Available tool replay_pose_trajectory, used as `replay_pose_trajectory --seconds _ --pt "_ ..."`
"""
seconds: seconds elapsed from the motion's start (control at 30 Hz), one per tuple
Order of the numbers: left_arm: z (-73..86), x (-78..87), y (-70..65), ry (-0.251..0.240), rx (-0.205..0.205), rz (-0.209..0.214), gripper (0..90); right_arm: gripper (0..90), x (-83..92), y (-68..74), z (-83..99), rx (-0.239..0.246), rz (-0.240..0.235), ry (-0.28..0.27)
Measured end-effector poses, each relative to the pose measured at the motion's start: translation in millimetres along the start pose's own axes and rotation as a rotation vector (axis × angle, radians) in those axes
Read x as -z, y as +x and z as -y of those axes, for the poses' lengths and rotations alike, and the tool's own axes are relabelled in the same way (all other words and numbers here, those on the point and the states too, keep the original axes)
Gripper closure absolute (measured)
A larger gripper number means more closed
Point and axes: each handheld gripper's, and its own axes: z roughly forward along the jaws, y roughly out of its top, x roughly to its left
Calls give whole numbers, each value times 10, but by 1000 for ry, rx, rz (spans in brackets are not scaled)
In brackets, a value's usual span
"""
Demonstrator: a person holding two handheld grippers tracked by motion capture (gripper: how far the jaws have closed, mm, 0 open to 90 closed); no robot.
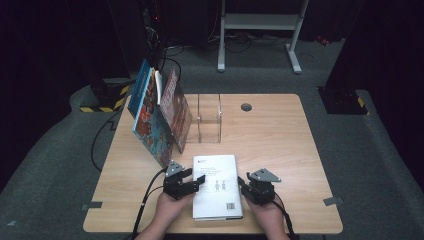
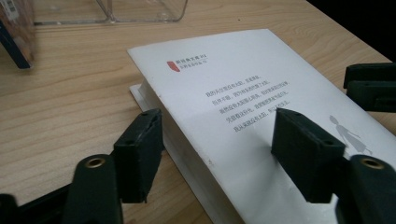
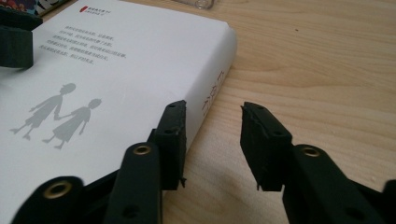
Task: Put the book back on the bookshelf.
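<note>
- A white book [image 1: 218,186] lies flat, back cover up, at the near edge of a wooden worktop [image 1: 270,135], between the person's two hands. Lying flat and close, it seems placed for easy reach from both sides.
- Further back on the left, several colourful books [image 1: 159,112] stand leaning against a clear plastic stand [image 1: 209,118]. The stand looks meant to hold books upright, so the white book may be bound for it.
- The left tongs [image 1: 198,181] sit at the book's left edge. In the left gripper view the jaws stand well apart: one is down beside the page edges, the other hovers above the cover by its printed text. The book edge lies between them, but the pads do not press on it.
- The right tongs [image 1: 243,186] sit at the book's right side, by the spine. In the right gripper view the jaws are partly open: the left one is right against the spine [image 3: 212,91], and whether it touches is hard to tell; the other is over bare wood. Nothing is gripped.
- Both tongs flank the book, probably ready to square it up or lift it.
</note>
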Motion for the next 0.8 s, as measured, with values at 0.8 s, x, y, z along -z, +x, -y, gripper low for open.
replay_pose_trajectory --seconds 0.8 --pt "10 13 46 39 17 127 387 688 123 59 118 22 -50 6"
